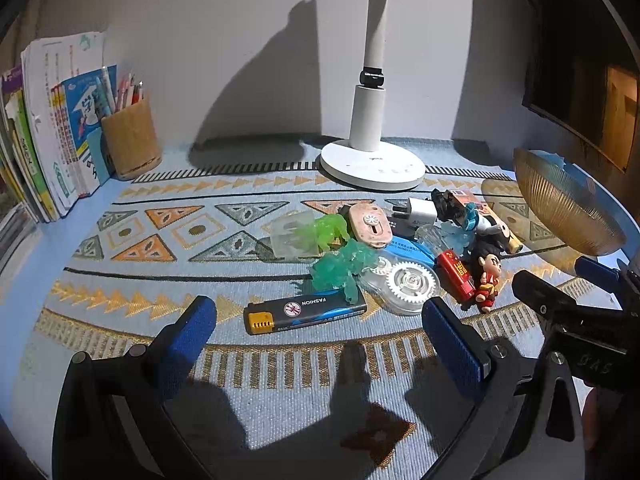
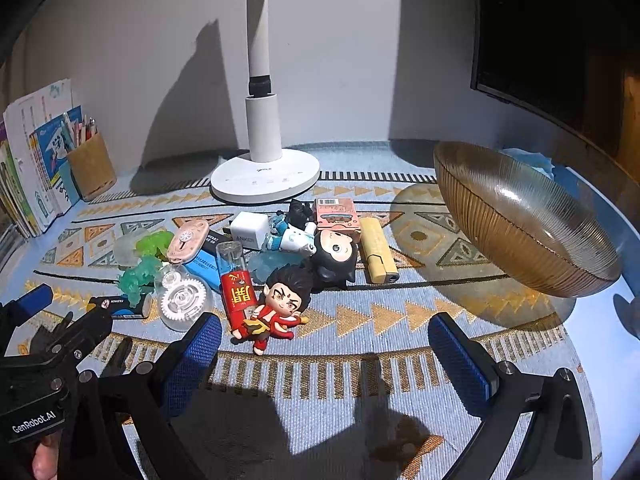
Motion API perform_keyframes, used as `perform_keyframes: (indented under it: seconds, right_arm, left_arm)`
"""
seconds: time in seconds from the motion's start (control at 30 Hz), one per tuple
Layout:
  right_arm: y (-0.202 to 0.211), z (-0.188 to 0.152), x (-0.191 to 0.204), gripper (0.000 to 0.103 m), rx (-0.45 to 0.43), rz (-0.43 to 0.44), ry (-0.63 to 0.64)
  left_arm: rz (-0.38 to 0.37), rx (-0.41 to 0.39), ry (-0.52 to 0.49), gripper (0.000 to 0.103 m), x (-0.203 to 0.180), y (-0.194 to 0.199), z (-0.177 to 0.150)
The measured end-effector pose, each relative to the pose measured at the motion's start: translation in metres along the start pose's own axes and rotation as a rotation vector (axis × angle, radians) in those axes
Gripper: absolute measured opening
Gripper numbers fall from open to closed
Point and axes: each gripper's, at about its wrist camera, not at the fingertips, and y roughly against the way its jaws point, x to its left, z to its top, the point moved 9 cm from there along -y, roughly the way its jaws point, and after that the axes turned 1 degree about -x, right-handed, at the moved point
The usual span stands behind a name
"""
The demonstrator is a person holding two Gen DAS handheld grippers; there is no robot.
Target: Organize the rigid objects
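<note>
Amber bowl (image 2: 520, 216): ribbed glass, tilted, at the right of the mat (image 2: 360, 360), apart from the pile.
Pile: toys and gadgets heaped before the lamp (image 2: 264, 176).
Lighter (image 1: 306, 312): black, nearest the left gripper (image 1: 320, 336).
Figure (image 2: 276, 312): red, lying just ahead of the right gripper (image 2: 324, 356); it looks to touch the red stick (image 2: 238, 300).
Left gripper: wide, empty.
Right gripper: wide, empty.
</note>
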Motion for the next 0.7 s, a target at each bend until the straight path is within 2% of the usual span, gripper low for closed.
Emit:
perform_keyframes:
  seconds: [0.7]
  right_arm:
    - [-0.0001, -0.0009, 0.0016, 0.103, 0.003, 0.007, -0.002]
  left_arm:
    - [0.002, 0.003, 0.001, 0.102, 0.0022, 0.0003, -0.0014]
